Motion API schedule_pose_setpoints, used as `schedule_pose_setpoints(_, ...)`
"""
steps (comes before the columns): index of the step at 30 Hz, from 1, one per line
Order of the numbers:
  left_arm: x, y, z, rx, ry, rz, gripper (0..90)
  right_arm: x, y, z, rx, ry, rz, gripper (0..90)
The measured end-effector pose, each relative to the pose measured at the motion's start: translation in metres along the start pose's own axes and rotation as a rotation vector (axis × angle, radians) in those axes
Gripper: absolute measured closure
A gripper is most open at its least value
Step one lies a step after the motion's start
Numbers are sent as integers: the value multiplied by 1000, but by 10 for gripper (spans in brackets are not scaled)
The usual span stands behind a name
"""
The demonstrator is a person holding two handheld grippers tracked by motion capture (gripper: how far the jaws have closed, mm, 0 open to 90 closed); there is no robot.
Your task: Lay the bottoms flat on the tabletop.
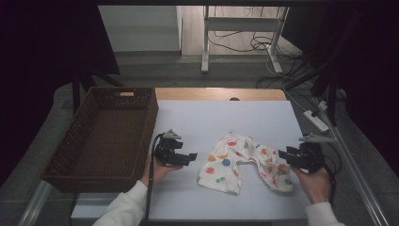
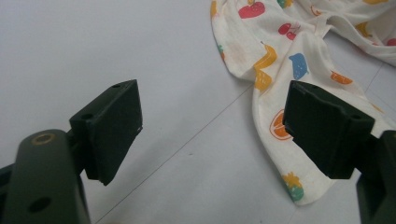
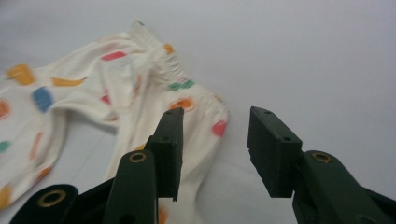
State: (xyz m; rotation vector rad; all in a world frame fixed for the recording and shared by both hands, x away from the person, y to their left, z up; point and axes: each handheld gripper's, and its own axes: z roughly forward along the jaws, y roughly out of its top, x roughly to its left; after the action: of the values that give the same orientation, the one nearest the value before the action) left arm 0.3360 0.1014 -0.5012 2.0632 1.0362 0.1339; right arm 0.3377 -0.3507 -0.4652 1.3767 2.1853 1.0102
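Note:
Small cream trousers with coloured fruit prints (image 1: 242, 162) lie crumpled on the white table top (image 1: 211, 117), their two legs pointing toward the near edge. My left gripper (image 1: 192, 157) is held just left of the left leg, open, with bare table between its jaws; that leg (image 2: 289, 79) lies ahead and to the right in the left gripper view. My right gripper (image 1: 282, 154) hovers at the right leg's outer edge, open, with nothing held. In the right gripper view the trousers (image 3: 116, 88) spread out to the left beyond its jaws.
A dark woven basket (image 1: 106, 136) stands along the table's left side, close behind my left hand. Beyond the far table edge are a white desk frame (image 1: 244, 28) and floor cables (image 1: 263, 44). A power strip (image 1: 316, 120) lies at the right.

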Motion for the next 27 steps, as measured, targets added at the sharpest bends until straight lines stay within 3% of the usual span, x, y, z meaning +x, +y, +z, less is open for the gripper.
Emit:
schedule_pose_setpoints(5, 1, -1, 0, 2, 2, -1, 189, -13, 9, 31, 65, -17, 12, 555)
schedule_pose_setpoints(9, 2, -1, 0, 4, 4, -1, 189, -19, 9, 49, 110, -2, 33, 555)
schedule_pose_setpoints(13, 2, -1, 0, 7, 5, 0, 189, -15, 6, 62, 165, 10, 18, 549)
schedule_pose_setpoints(18, 1, -1, 0, 7, 4, 1, 189, -8, 5, 70, 190, 9, -21, 564)
schedule_pose_setpoints(22, 1, -1, 0, 6, 5, 0, 189, -4, 7, 75, 204, -9, -60, 622)
schedule_pose_setpoints(27, 2, -2, 0, 7, 6, 0, 189, 1, 11, 79, 209, -7, -96, 778)
